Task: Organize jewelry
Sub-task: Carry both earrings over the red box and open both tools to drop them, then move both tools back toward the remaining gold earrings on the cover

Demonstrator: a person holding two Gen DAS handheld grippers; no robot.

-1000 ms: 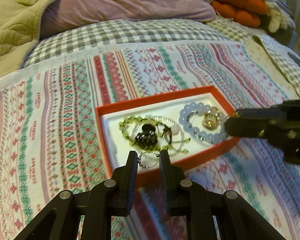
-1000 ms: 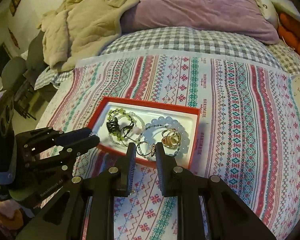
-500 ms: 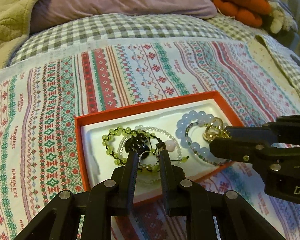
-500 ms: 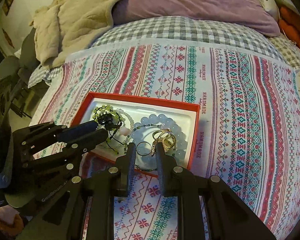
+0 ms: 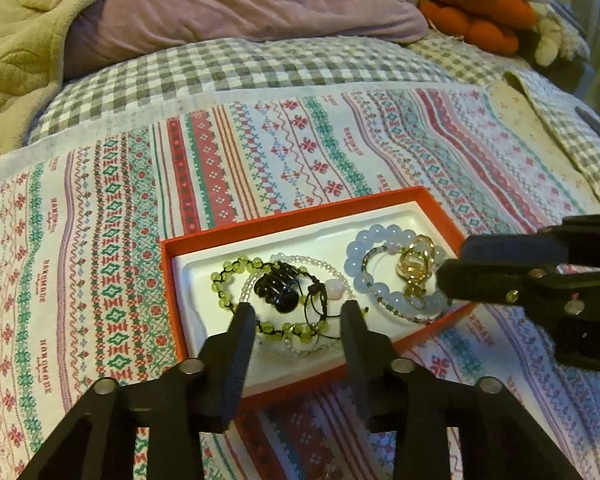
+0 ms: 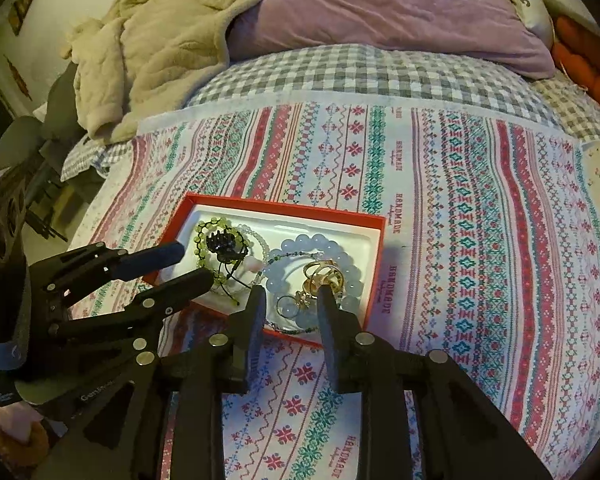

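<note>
An orange box (image 5: pixel 168 264) with a white insert lies on the patterned bedspread. In it are a green bead bracelet (image 5: pixel 226 280), a black hair claw (image 5: pixel 278 286), a clear bead strand, a pale blue bead bracelet (image 5: pixel 358 250) and gold rings (image 5: pixel 414 264). My left gripper (image 5: pixel 298 312) is open and empty over the box's near edge. My right gripper (image 6: pixel 294 296) is open above the blue bracelet (image 6: pixel 320 242) and gold rings (image 6: pixel 324 276); a small silver ring (image 6: pixel 286 304) lies between its fingers. The box (image 6: pixel 376 264) also shows in the right wrist view.
A striped patterned cloth (image 6: pixel 480 220) covers a grey checked bed cover (image 5: pixel 240 64). A purple pillow (image 5: pixel 240 4), a beige blanket (image 6: pixel 152 52) and orange plush items (image 5: pixel 476 12) lie at the head of the bed. The bed's left edge drops off (image 6: pixel 60 208).
Both grippers have opened over the box. The small silver rings they were holding have been let go into the box.
</note>
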